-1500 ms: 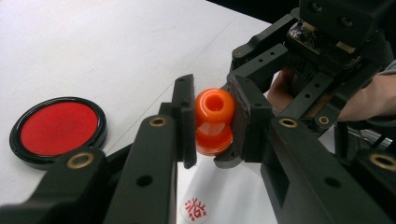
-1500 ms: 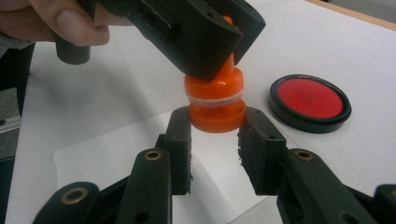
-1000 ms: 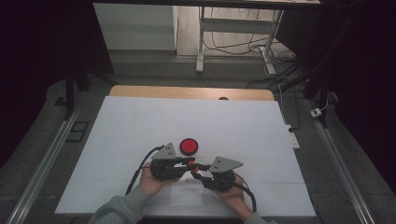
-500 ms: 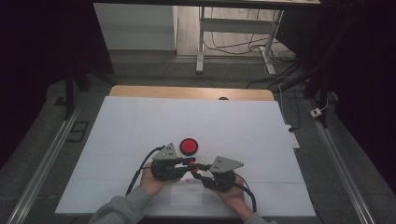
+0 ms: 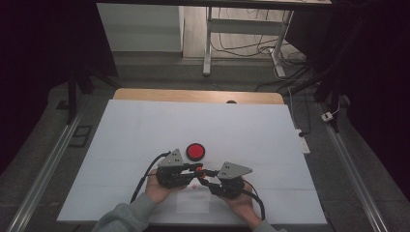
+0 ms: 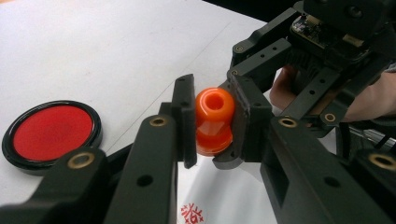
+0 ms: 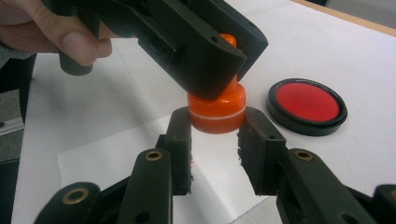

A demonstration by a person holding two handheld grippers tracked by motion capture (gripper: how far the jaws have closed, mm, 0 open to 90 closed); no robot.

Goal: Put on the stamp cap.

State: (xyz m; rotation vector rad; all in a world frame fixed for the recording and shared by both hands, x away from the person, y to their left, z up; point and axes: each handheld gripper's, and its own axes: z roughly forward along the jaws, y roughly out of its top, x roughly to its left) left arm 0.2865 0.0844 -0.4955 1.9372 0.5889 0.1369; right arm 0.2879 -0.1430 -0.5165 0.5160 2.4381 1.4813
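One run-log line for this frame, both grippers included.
left gripper: shut on orange stamp top | right gripper: shut on its base | red ink pad: open, beside | paper sheet: beneath

Beyond my white counter (image 5: 145, 130) I see a grey floor (image 5: 159, 72), a white desk frame (image 5: 241, 29) and tangled cables (image 5: 251, 48), all dimly lit.

The stamp (image 7: 217, 109) is bright orange, with a thin white band around its wider base. The round ink pad (image 7: 307, 105) is red inside a glossy black rim. Both tools — left tool (image 6: 212, 122) and right tool (image 7: 215, 151) — are matt black with brass-coloured rivets. The paper sheet (image 6: 219, 196) is white with a small red printed mark; the surface (image 5: 145, 130) is white too.
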